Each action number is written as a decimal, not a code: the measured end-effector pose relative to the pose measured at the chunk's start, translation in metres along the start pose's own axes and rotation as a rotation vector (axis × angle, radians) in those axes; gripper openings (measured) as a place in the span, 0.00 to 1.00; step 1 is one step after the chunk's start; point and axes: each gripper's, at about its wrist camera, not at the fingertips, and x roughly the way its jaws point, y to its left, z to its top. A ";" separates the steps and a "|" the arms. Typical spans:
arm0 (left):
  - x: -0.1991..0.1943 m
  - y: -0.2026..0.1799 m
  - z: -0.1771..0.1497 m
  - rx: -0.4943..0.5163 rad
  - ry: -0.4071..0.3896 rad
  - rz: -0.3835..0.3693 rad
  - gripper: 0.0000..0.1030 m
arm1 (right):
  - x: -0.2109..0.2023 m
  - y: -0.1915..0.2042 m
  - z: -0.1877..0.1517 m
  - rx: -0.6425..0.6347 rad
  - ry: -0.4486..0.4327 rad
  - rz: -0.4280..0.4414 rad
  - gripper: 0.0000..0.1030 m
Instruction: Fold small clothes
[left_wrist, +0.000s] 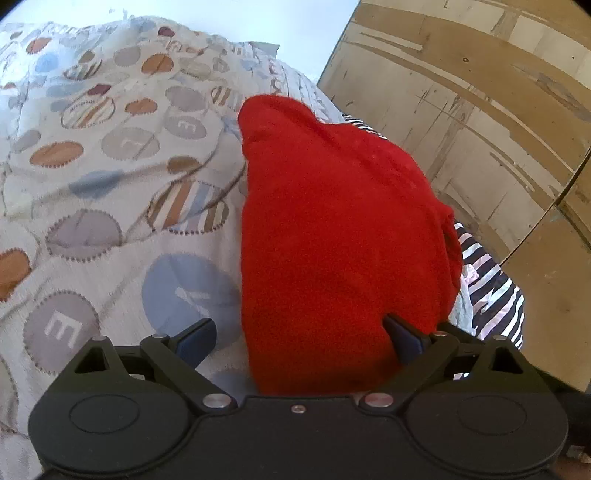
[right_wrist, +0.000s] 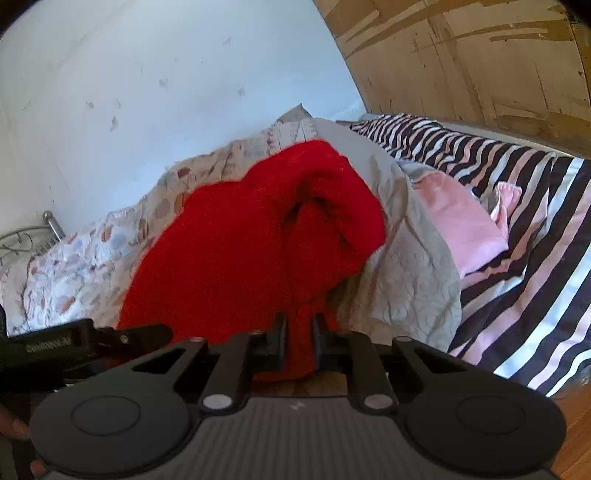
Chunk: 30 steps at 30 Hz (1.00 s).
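Red garment (left_wrist: 332, 236) lies bunched on the quilt (left_wrist: 110, 177), which is patterned with circles, near the quilt's right edge. It reads as a fleecy or knitted piece; exact type cannot be told.

Left wrist view: left gripper (left_wrist: 299, 338) has its jaws spread wide. The left fingertip sits over bare quilt, clear of the cloth. The right fingertip presses against the near hem of the red garment. The cloth's near end fills the right half of the gap and runs down to the gripper body. Nothing pinched here. Garment stretches away from the claw toward the far end of the bed, tapering to a rounded lump.

Right wrist view: right gripper (right_wrist: 299, 341) has its jaws drawn close together, clamped on a narrow fold of the red garment (right_wrist: 229, 251) at its near edge. Cloth passes between the fingers and hangs a little below them. The rest of the garment rises ahead and to the left of the claw, with a dark hollow, maybe an opening, near its far right side.

The left gripper (right_wrist: 92, 341) shows at the lower left edge of that view, touching the garment's near left side.

Right of the quilt edge: striped sheet (right_wrist: 517, 236), with a pink cloth (right_wrist: 465, 229) lying on it. Pale wall (right_wrist: 166, 74) behind; worn wooden panel (right_wrist: 480, 55) at the far right.
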 end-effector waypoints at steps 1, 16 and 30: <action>0.001 0.001 -0.001 -0.006 0.002 -0.006 0.94 | 0.003 -0.002 -0.003 -0.004 0.004 -0.001 0.15; -0.003 -0.004 0.016 0.016 -0.005 0.023 0.99 | -0.019 -0.014 0.011 0.054 -0.052 0.033 0.53; -0.003 -0.007 0.020 0.043 -0.022 0.040 1.00 | -0.018 -0.030 0.029 0.127 -0.111 0.015 0.97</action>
